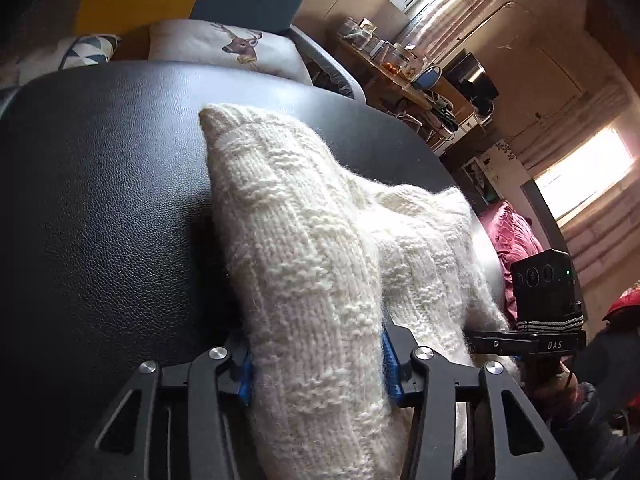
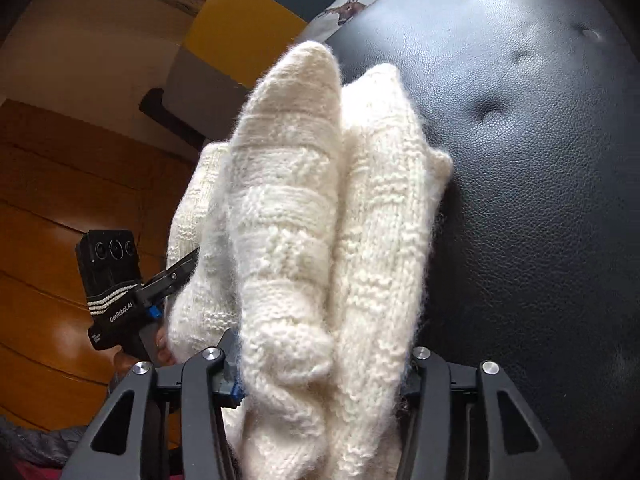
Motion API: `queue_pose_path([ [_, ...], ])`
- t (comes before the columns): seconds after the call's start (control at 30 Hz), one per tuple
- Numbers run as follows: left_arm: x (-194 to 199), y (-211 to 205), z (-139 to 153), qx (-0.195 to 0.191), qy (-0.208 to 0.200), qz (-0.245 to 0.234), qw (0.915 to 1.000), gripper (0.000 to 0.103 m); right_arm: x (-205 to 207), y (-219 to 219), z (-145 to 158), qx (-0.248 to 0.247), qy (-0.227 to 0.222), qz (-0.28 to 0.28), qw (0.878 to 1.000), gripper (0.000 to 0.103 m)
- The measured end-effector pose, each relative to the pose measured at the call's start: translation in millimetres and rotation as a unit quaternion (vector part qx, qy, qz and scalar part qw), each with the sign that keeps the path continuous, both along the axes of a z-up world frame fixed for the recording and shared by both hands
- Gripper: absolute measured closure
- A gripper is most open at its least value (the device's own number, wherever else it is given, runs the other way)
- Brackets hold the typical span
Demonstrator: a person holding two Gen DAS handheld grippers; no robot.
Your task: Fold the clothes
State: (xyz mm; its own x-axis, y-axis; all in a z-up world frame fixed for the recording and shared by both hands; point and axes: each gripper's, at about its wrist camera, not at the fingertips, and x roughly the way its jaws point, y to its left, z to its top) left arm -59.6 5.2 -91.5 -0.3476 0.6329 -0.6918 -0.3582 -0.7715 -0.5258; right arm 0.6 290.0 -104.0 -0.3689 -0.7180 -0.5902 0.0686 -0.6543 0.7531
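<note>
Ahead of both grippers, a black pebbled-leather seat surface (image 1: 100, 200) lies bare to its rounded far edge. Cream chunky-knit woollen garment (image 1: 304, 264) rests bunched on it, one corner pointing away. Left gripper (image 1: 316, 372) clamps a thick fold between its blue pads; right gripper (image 2: 320, 376) clamps a doubled fold alongside.
</note>
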Motion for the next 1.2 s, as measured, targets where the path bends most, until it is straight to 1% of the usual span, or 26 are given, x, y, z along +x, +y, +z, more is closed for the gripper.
queue_pose_path([
  [0.1,15,-1,4,0.053,0.010,-0.016,0.9984,0.058,14,14,6,-0.014,0.023,-0.015,1.000,0.057],
  [0.23,18,25,23,0.084,0.029,-0.064,0.9940,0.059,30,40,27,-0.019,0.059,-0.040,0.997,0.059],
  [0.3,13,51,38,0.096,0.042,-0.095,0.9900,0.059,37,62,44,-0.016,0.082,-0.065,0.994,0.059],
  [0.37,4,83,58,0.104,0.058,-0.124,0.9852,0.059,42,93,62,-0.010,0.105,-0.099,0.989,0.059],
  [0.47,-17,140,88,0.111,0.084,-0.168,0.9759,0.058,49,143,87,0.004,0.137,-0.150,0.979,0.059],
  [0.53,-31,177,104,0.109,0.096,-0.196,0.9697,0.058,50,175,97,0.026,0.144,-0.184,0.972,0.059],
  [0.6,-46,219,110,0.091,0.106,-0.220,0.9653,0.057,48,204,96,0.056,0.136,-0.218,0.965,0.059],
  [0.67,-60,263,107,0.060,0.113,-0.238,0.9628,0.057,41,227,84,0.083,0.111,-0.245,0.960,0.059],
  [0.73,-68,306,93,0.015,0.119,-0.255,0.9595,0.057,33,248,58,0.123,0.067,-0.264,0.954,0.059],
  [0.8,-74,345,67,-0.047,0.115,-0.265,0.9563,0.056,26,267,21,0.143,0.007,-0.272,0.952,0.060],
  [0.83,-77,359,47,-0.093,0.114,-0.264,0.9533,0.055,27,275,7,0.129,-0.001,-0.276,0.953,0.060],
  [0.87,-79,371,27,-0.143,0.113,-0.257,0.9491,0.054,31,279,0,0.098,0.010,-0.286,0.953,0.059],
  [0.9,-83,376,14,-0.162,0.112,-0.247,0.9487,0.051,33,283,-6,0.076,0.018,-0.294,0.953,0.059],
  [0.93,-88,377,7,-0.162,0.113,-0.235,0.9519,0.045,34,284,-7,0.069,0.022,-0.298,0.952,0.059],
  [1.0,-98,375,4,-0.149,0.093,-0.223,0.9587,0.044,33,286,-10,0.061,0.029,-0.303,0.951,0.059],
  [1.03,-103,374,3,-0.142,0.080,-0.219,0.9620,0.043,31,287,-9,0.066,0.029,-0.301,0.951,0.059],
  [1.13,-101,373,6,-0.145,0.090,-0.218,0.9609,0.042,30,275,-6,0.072,0.029,-0.298,0.951,0.059],
  [1.2,-98,372,9,-0.143,0.088,-0.208,0.9636,0.042,31,271,-7,0.065,0.028,-0.303,0.951,0.059],
])
